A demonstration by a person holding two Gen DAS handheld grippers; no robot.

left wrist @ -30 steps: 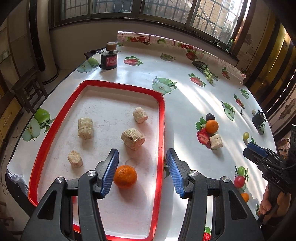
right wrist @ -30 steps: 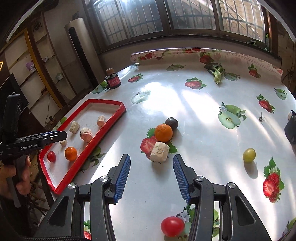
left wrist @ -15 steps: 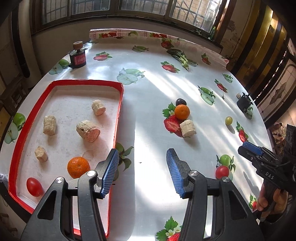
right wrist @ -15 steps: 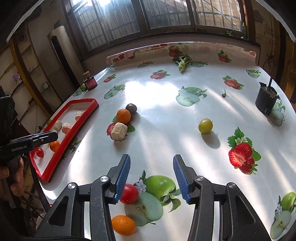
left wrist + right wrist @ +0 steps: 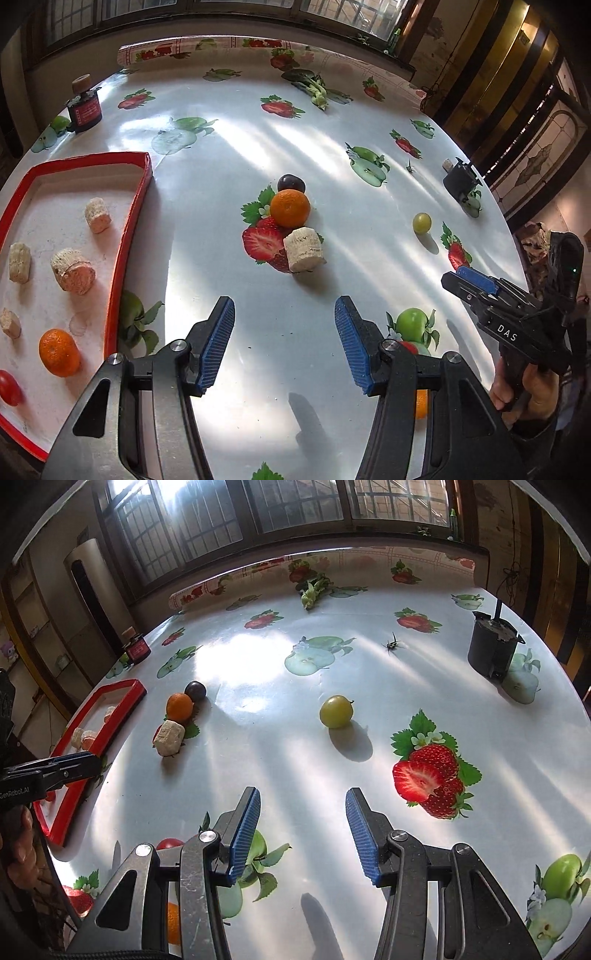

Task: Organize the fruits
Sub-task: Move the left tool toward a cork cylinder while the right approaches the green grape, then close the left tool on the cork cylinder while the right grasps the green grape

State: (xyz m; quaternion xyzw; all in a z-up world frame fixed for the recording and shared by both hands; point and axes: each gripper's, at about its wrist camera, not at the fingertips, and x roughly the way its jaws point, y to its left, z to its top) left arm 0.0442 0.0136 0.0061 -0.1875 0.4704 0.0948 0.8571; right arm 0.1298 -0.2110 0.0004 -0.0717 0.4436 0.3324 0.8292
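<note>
Left claw (image 5: pixel 284 341) now over fruit-print tablecloth (image 5: pixel 229 155)

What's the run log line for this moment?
left gripper: open, empty, jaws just opening | right gripper: open, empty | tray: one orange | table: orange, green fruit loose

Round table under a glossy white oilcloth printed with fruit (image 5: pixel 229 155). Directly on it: red-rimmed rectangular tray (image 5: pixel 127 236) at left; orange mandarin (image 5: pixel 290 208) touching a dark plum (image 5: pixel 291 183); pale cork-like cylinder (image 5: pixel 304 249) just beside; green-yellow grape (image 5: pixel 336 711) apart; black cup (image 5: pixel 491 648); red-labelled jar (image 5: pixel 84 110).
</note>
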